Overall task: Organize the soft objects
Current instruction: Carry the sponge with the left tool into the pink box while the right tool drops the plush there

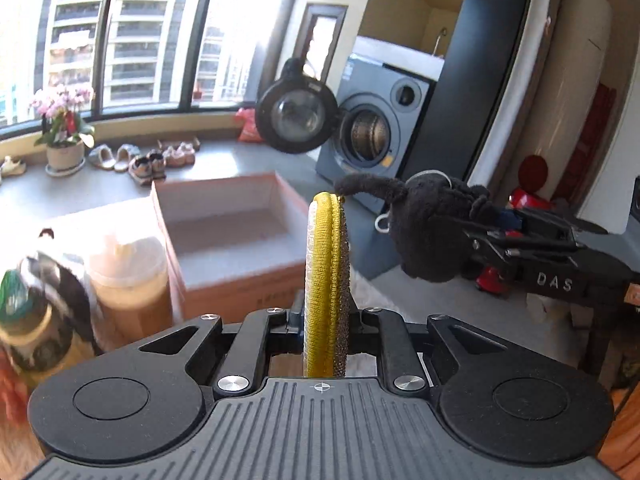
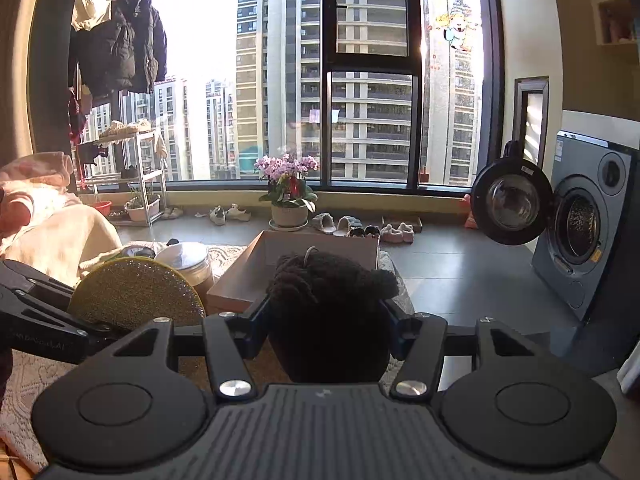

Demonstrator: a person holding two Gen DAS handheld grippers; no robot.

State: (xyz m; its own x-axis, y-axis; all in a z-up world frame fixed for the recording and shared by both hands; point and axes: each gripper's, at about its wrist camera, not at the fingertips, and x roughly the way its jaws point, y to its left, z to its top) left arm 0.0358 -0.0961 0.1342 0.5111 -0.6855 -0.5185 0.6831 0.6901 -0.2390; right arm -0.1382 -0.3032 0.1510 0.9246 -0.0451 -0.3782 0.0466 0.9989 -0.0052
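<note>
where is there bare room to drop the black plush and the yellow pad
The open cardboard box looks bare inside, straight ahead of both held items: the yellow pad and the black plush. Grey floor between box and washing machine is free. Crowded: jars left of the box, shoes beyond.

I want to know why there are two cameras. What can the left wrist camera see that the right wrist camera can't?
Only the left wrist view shows the round yellow scrubbing pad edge-on, clamped in the left gripper, and red toys on the floor at the right. Only the right wrist view shows dark jackets hanging on a rail, a metal shoe rack and the pad's flat glittery face. Both show the fluffy black plush toy squeezed in the right gripper, the open cardboard box, the pink potted flowers and the grey washing machine with its door open.
</note>
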